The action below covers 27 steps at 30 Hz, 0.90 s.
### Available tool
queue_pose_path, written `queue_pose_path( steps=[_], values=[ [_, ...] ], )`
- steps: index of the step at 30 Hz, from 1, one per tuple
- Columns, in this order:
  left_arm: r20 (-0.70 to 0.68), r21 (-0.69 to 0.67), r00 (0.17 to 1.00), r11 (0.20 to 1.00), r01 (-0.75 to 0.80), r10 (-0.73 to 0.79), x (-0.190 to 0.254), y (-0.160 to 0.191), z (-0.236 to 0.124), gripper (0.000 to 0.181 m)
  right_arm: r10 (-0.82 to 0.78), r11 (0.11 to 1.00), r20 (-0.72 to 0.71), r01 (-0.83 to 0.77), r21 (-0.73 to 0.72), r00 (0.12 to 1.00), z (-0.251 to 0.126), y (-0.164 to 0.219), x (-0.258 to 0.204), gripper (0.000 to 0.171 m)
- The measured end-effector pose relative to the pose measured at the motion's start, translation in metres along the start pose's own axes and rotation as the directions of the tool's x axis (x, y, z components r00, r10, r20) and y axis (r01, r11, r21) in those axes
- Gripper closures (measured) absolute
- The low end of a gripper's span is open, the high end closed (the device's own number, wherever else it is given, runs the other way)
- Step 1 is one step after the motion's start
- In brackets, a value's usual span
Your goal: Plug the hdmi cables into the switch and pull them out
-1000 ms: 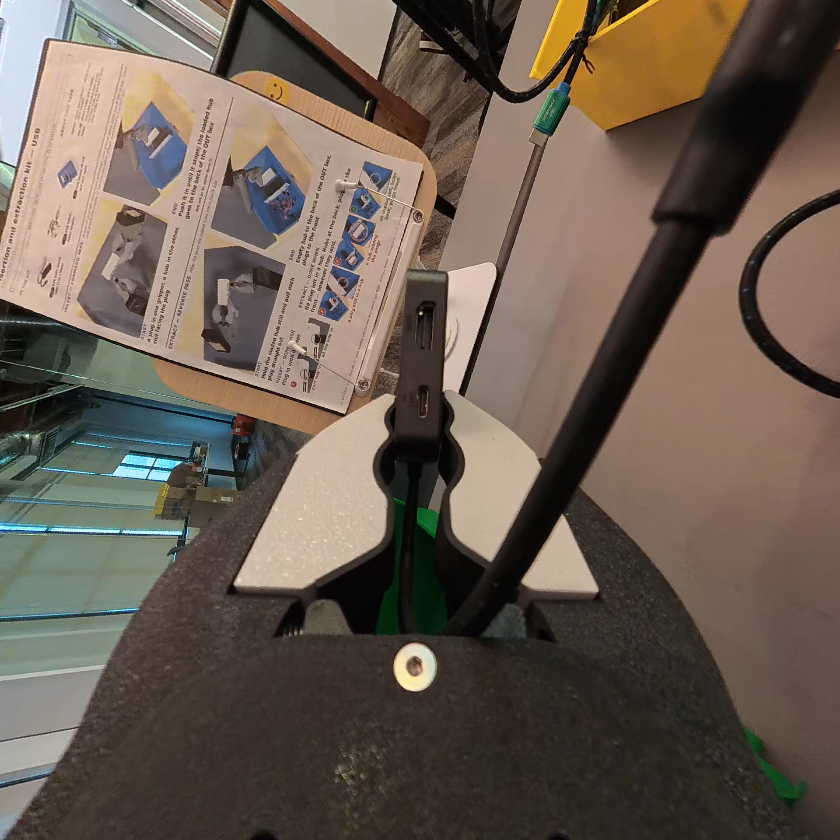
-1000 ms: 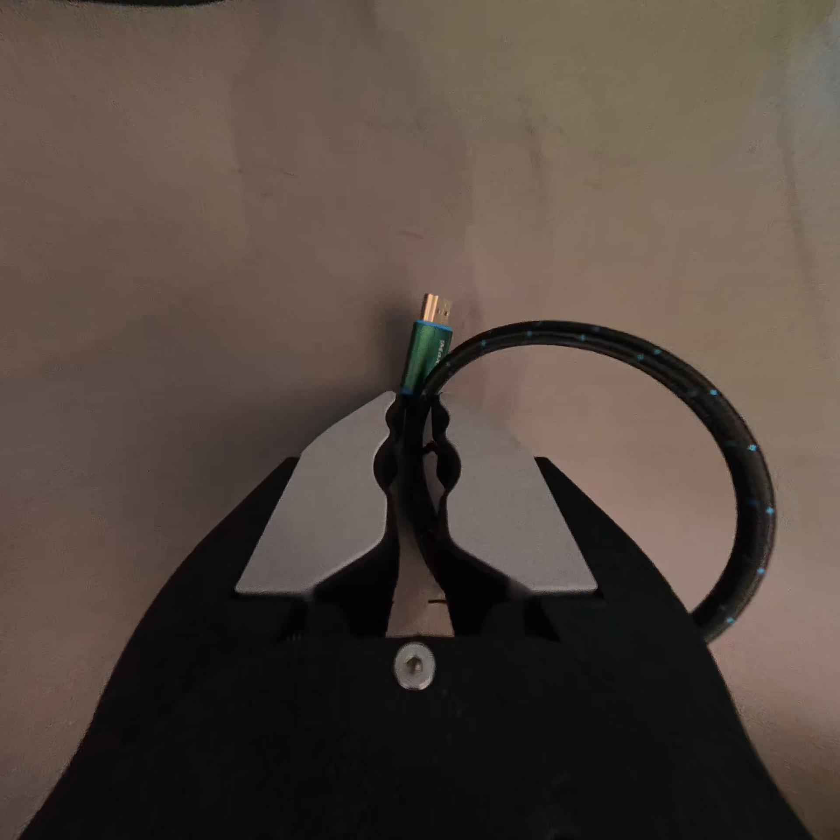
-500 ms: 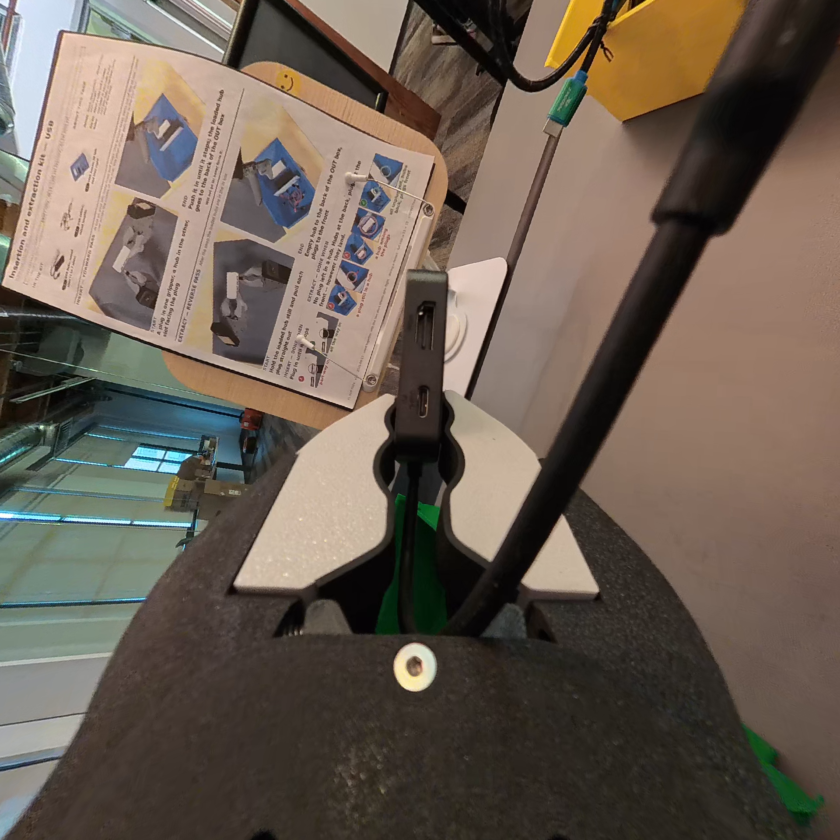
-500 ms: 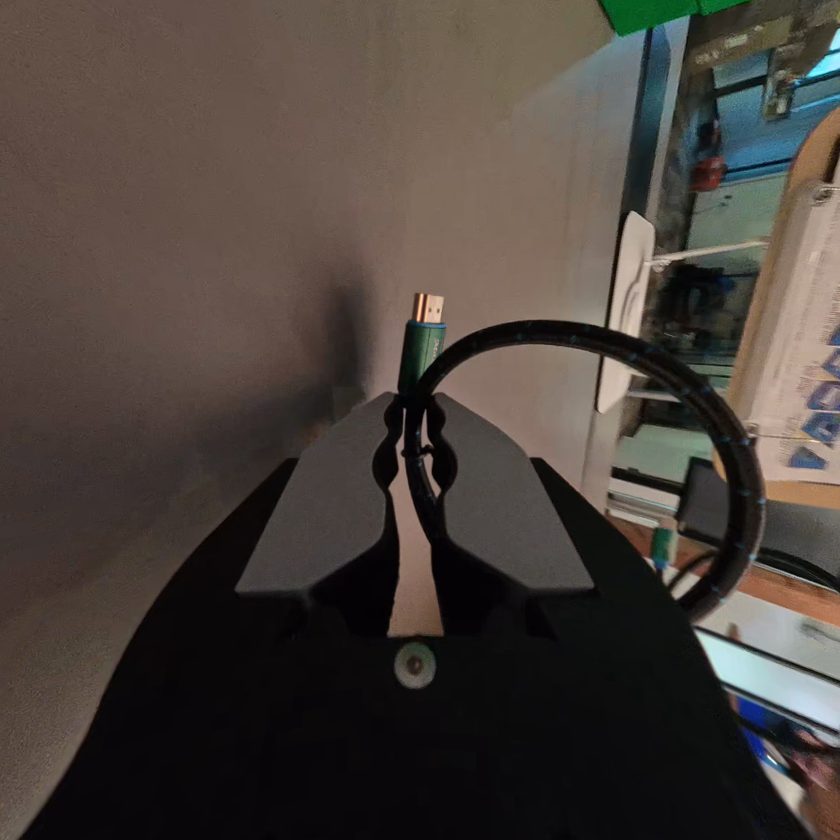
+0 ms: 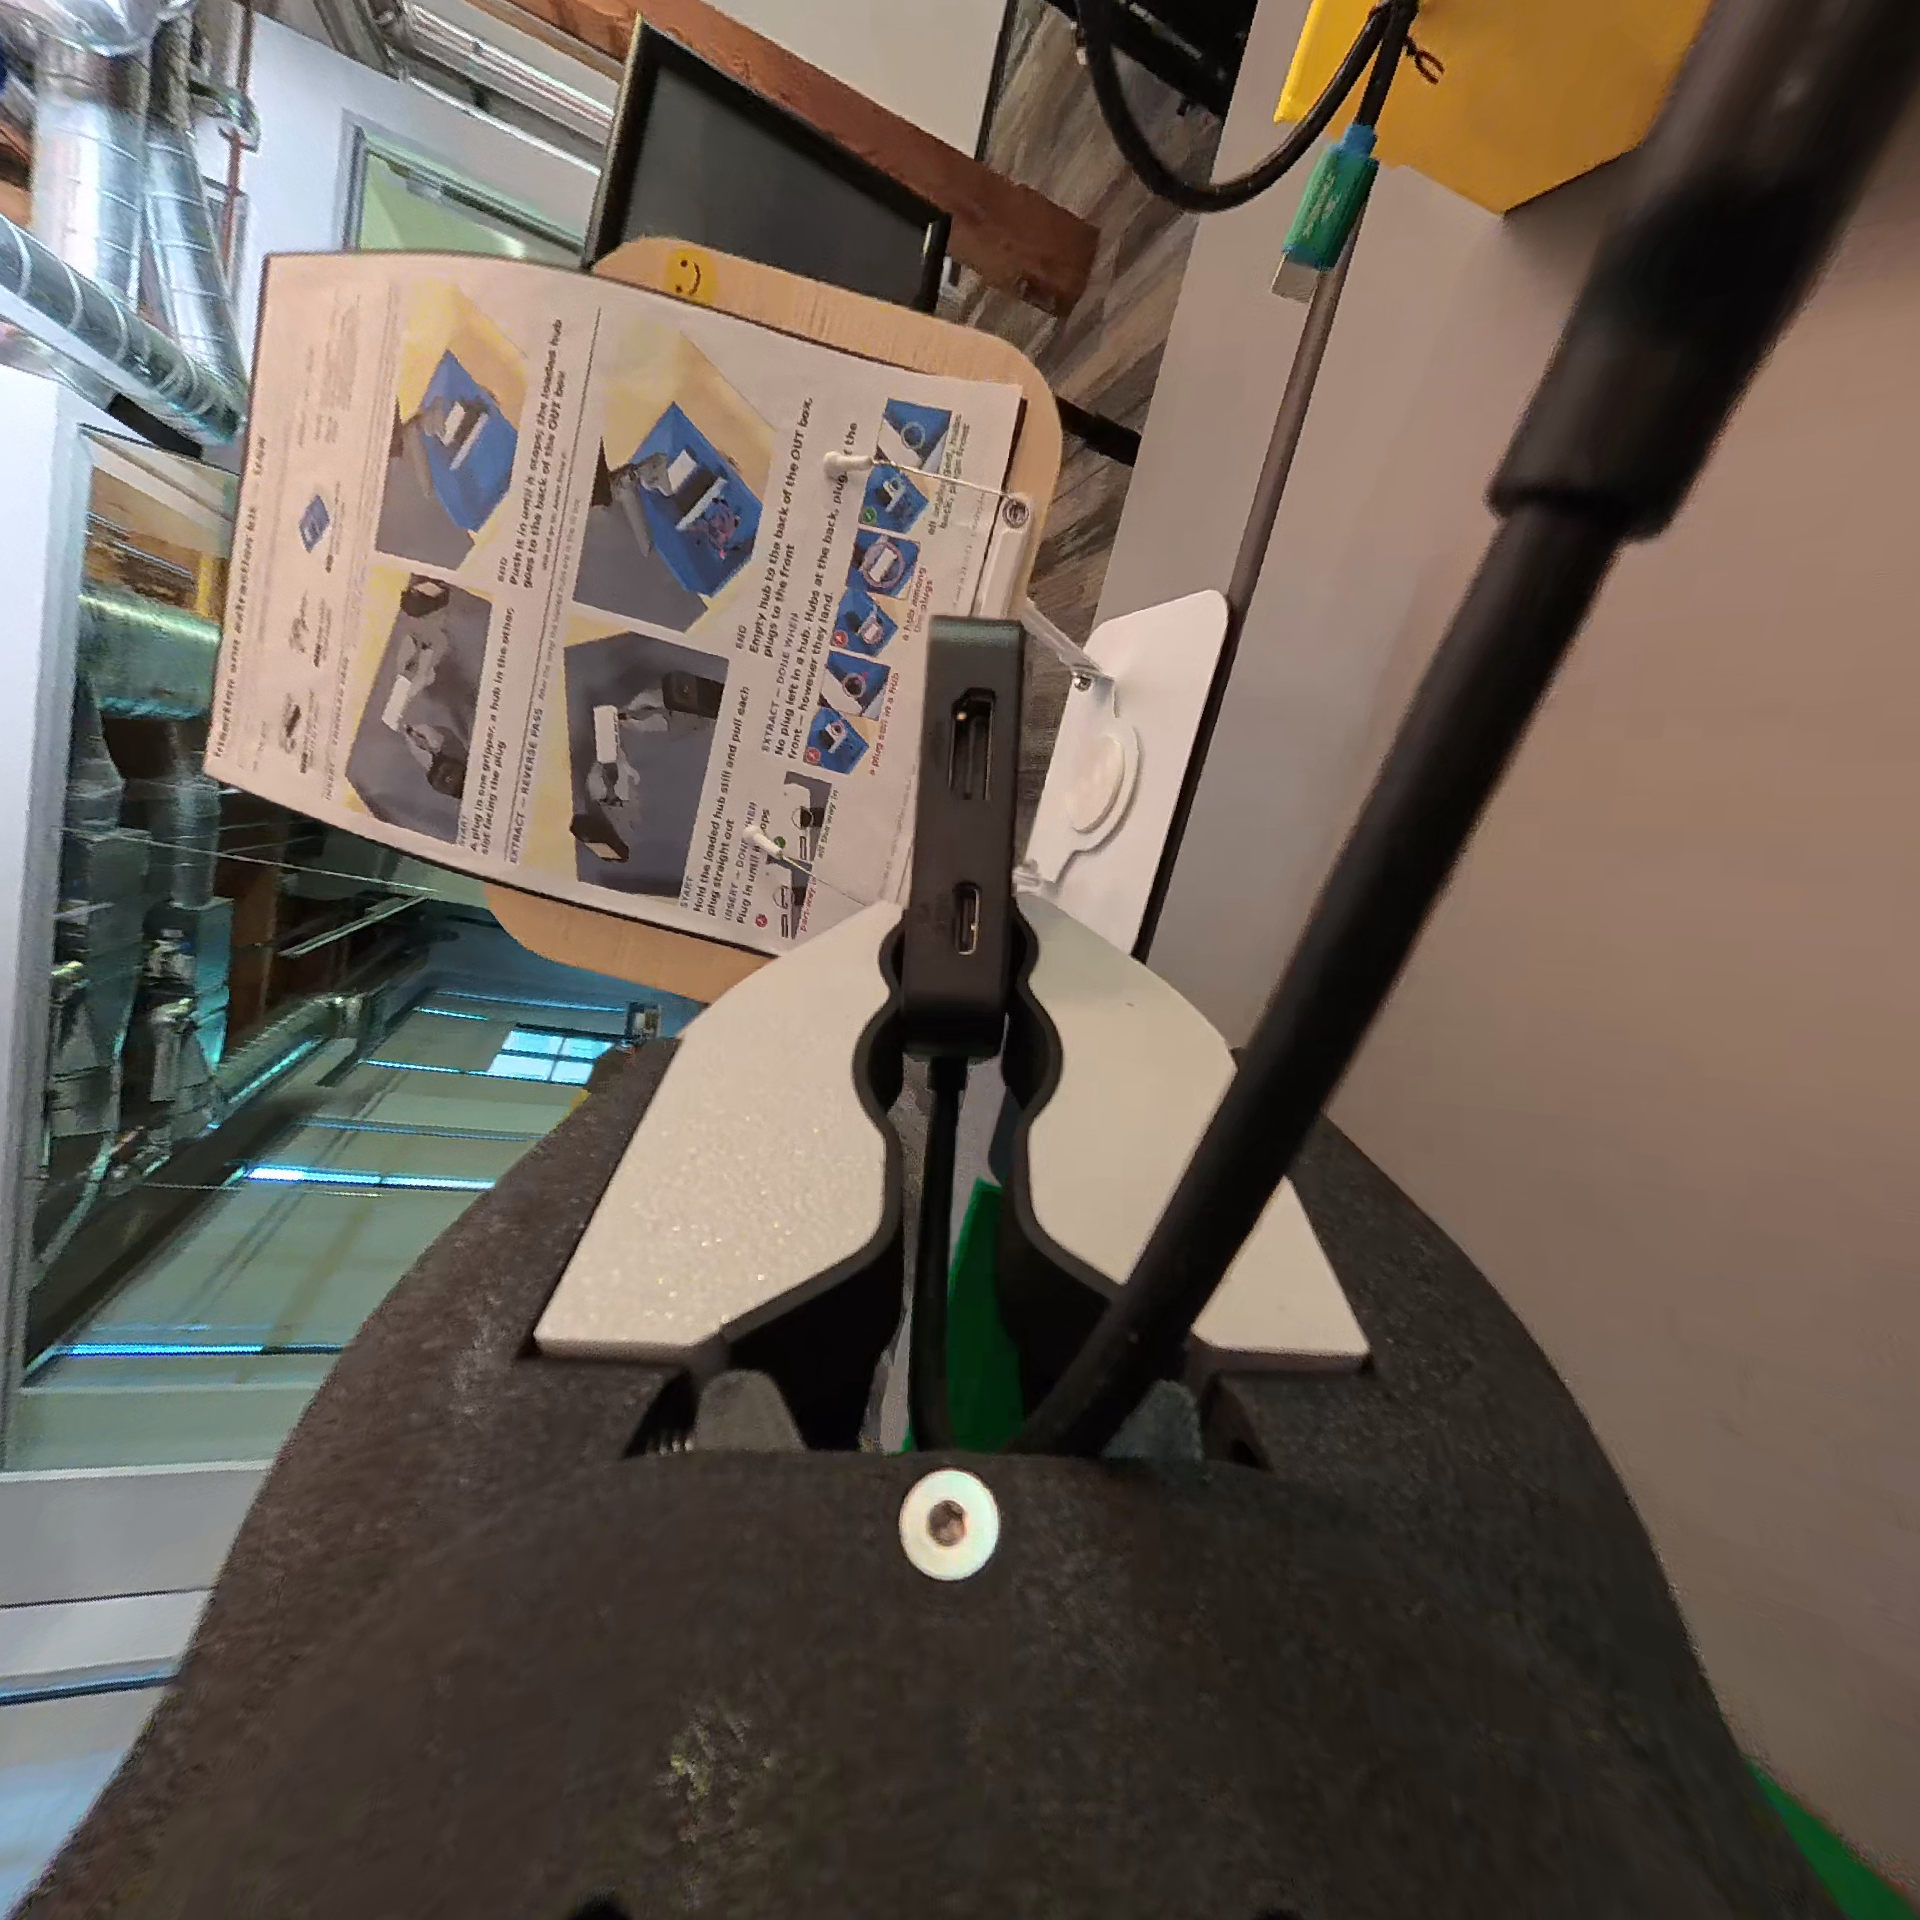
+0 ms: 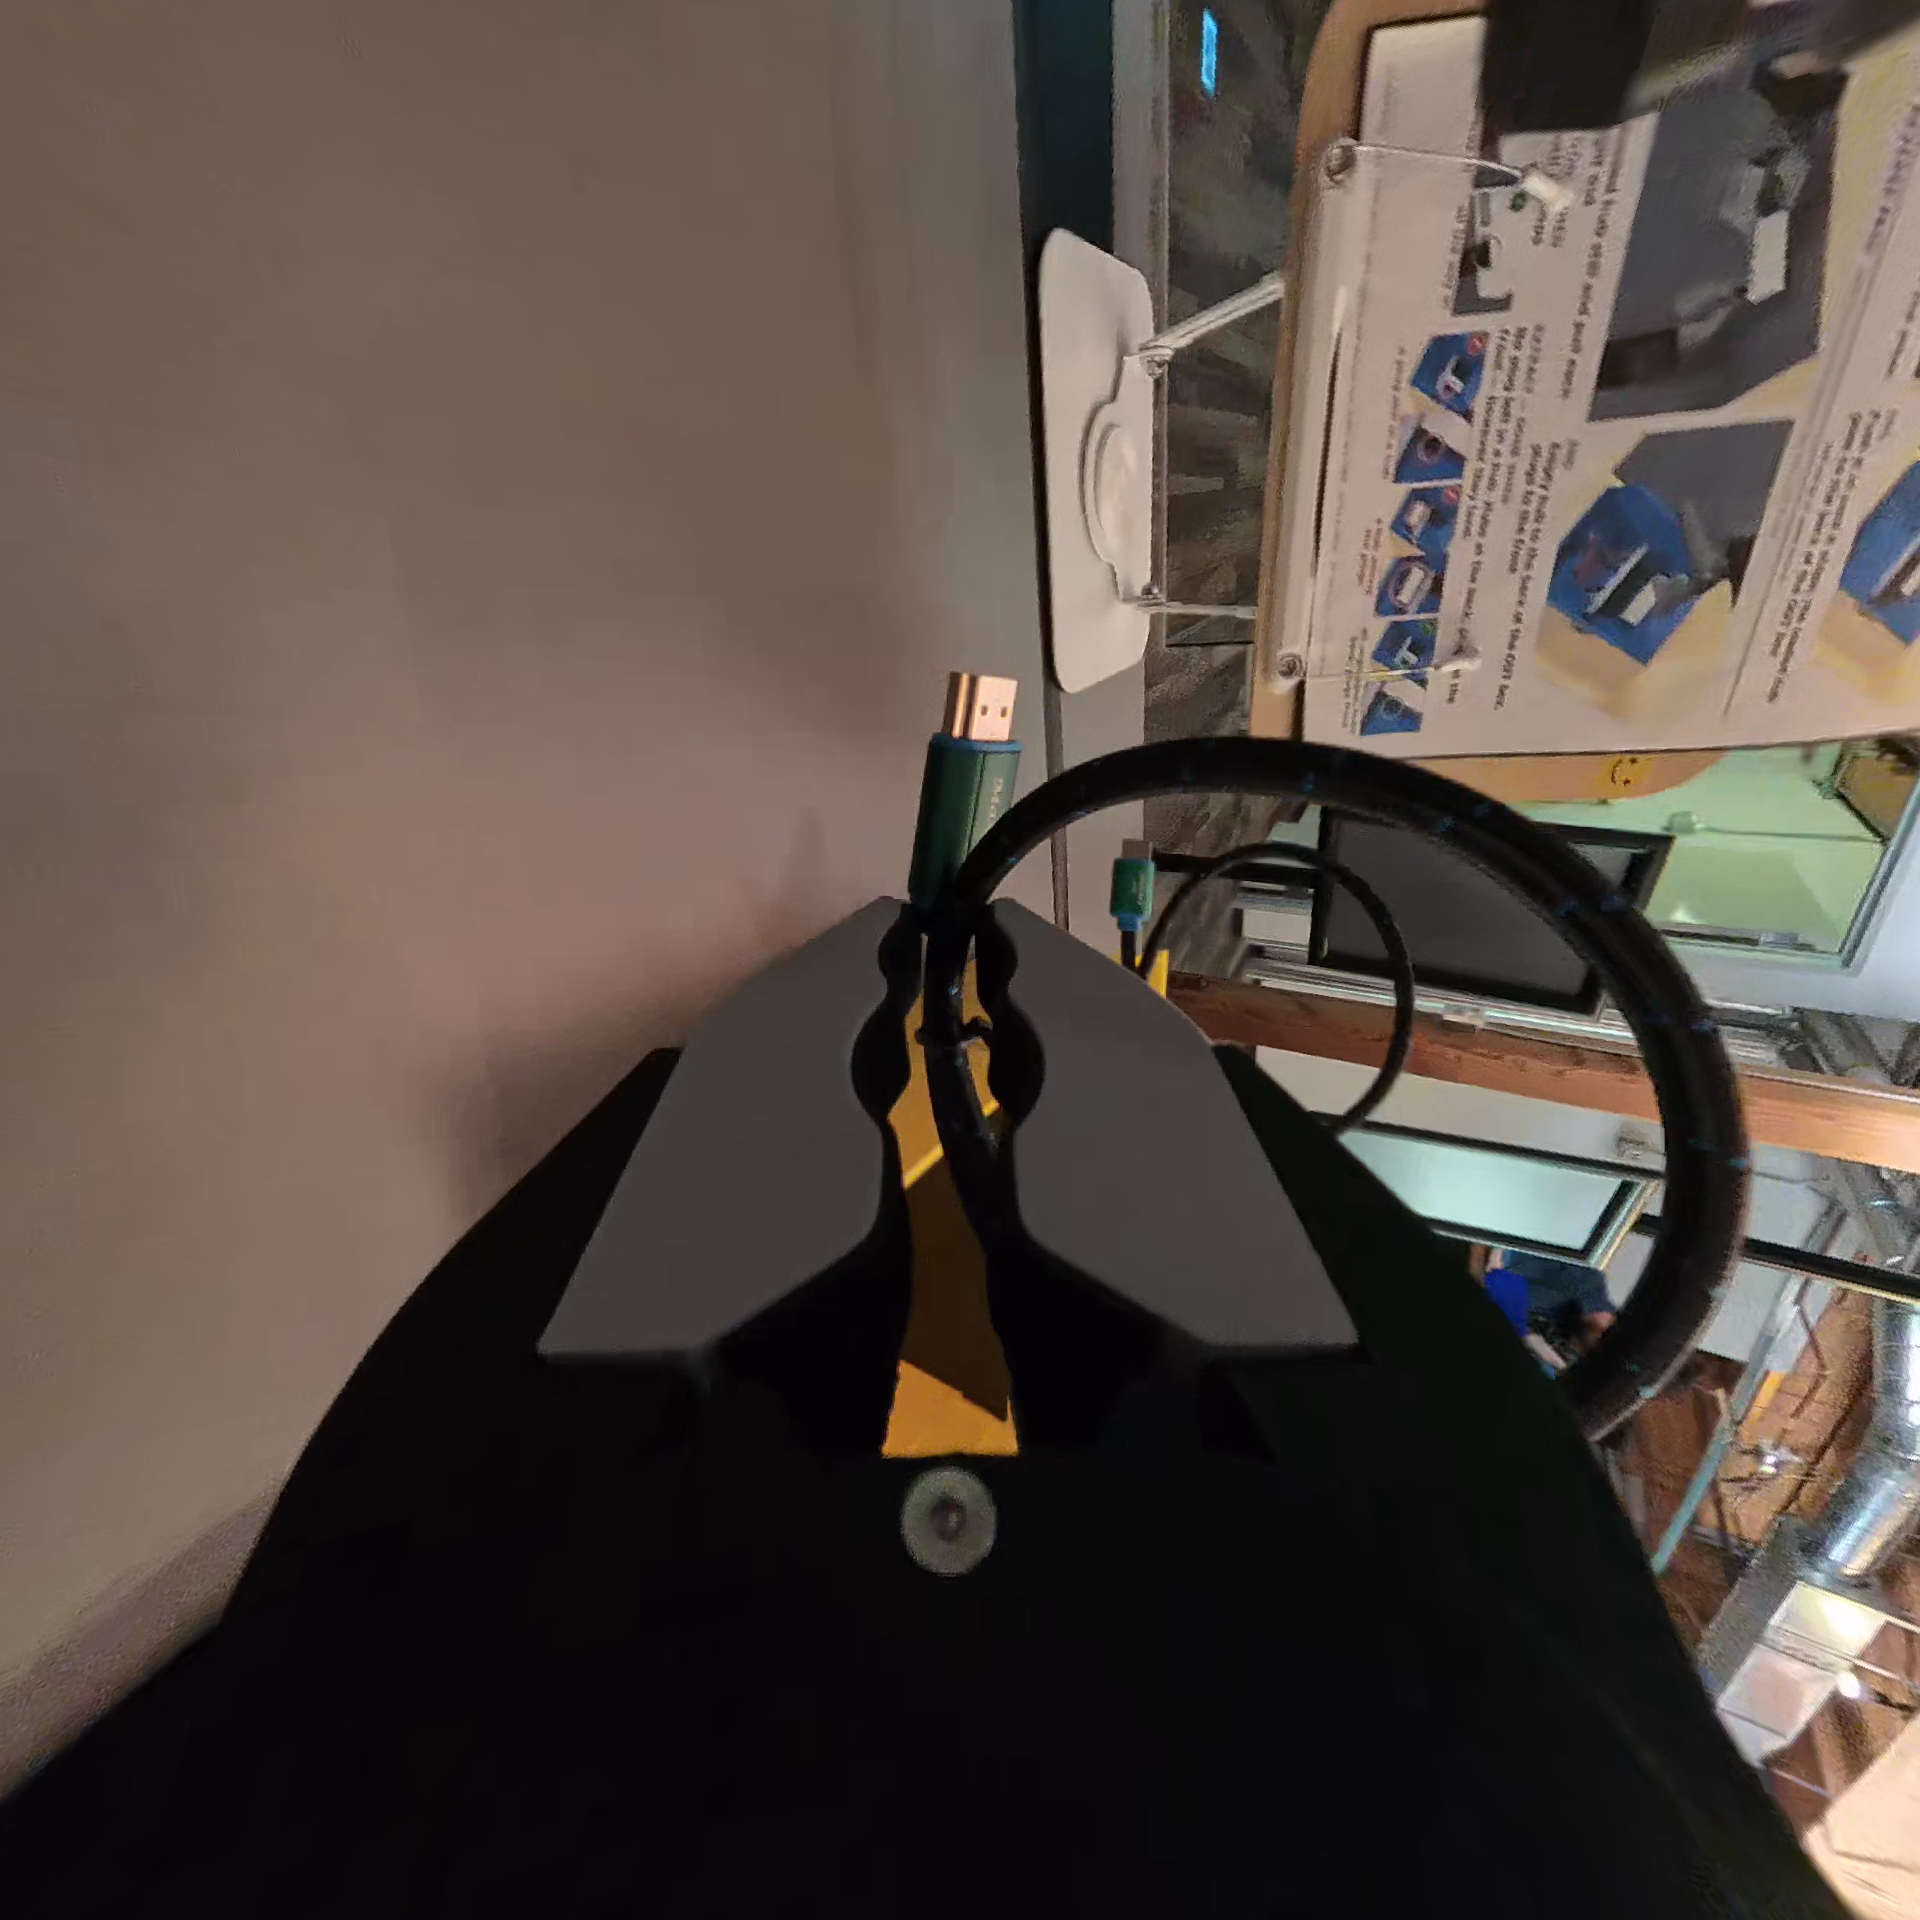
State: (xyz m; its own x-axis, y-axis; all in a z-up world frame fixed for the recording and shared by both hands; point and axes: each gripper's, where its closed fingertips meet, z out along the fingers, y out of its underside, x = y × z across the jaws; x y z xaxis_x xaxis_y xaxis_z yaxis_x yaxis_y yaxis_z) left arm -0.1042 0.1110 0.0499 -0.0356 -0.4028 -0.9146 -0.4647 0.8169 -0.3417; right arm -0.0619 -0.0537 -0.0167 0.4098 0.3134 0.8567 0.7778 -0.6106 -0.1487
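My left gripper (image 5: 951,940) is shut on a black switch (image 5: 966,790), which stands up past the fingertips with two empty ports facing the camera. Its thin black lead (image 5: 935,1247) runs back between the fingers. My right gripper (image 6: 948,920) is shut on the base of a green HDMI plug (image 6: 961,821) with a gold tip, pointing forward. Its black braided cable (image 6: 1621,1039) loops round to the right. A second green plug (image 5: 1325,213) hangs from a yellow box at the top of the left wrist view; it also shows in the right wrist view (image 6: 1132,883).
A thick black cable (image 5: 1403,862) crosses the left wrist view close to the lens. An instruction sheet (image 5: 582,623) on a wooden board stands on a white stand (image 5: 1132,748) at the grey table's (image 5: 1662,1039) edge. A yellow box (image 5: 1486,94) sits farther along. Left tips to right tips: about 20 cm.
The right gripper has swung with the plug away from the bare table toward the table edge, so the sheet and stand come into view. The left gripper has turned slightly with the switch.
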Motion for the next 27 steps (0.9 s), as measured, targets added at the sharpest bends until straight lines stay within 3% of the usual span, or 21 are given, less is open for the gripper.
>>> queue_pose_path(
  steps=[11, 20, 23, 27],
  values=[
    [0.006, 0.011, 1.000, 1.000, -0.020, 0.020, 0.007, -0.008, 0.004, 0.168, 0.049, 0.994, -0.017, -0.051, -0.097, 0.999, -0.014, 0.020, 0.030, 0.160],
    [0.212, 0.019, 0.967, 0.989, -0.146, 0.139, -0.006, -0.027, 0.000, 0.168, 0.187, 0.982, 0.144, -0.180, -0.056, 0.972, -0.031, 0.005, 0.032, 0.160],
    [0.238, 0.046, 0.959, 0.984, -0.170, 0.155, -0.004, -0.037, -0.003, 0.168, 0.193, 0.981, 0.146, -0.186, -0.063, 0.970, -0.034, 0.002, 0.040, 0.160],
    [0.214, -0.013, 0.956, 0.979, -0.204, 0.202, 0.005, -0.038, 0.000, 0.168, 0.214, 0.975, 0.174, -0.199, -0.100, 0.961, -0.031, -0.002, 0.044, 0.160]
  ],
)
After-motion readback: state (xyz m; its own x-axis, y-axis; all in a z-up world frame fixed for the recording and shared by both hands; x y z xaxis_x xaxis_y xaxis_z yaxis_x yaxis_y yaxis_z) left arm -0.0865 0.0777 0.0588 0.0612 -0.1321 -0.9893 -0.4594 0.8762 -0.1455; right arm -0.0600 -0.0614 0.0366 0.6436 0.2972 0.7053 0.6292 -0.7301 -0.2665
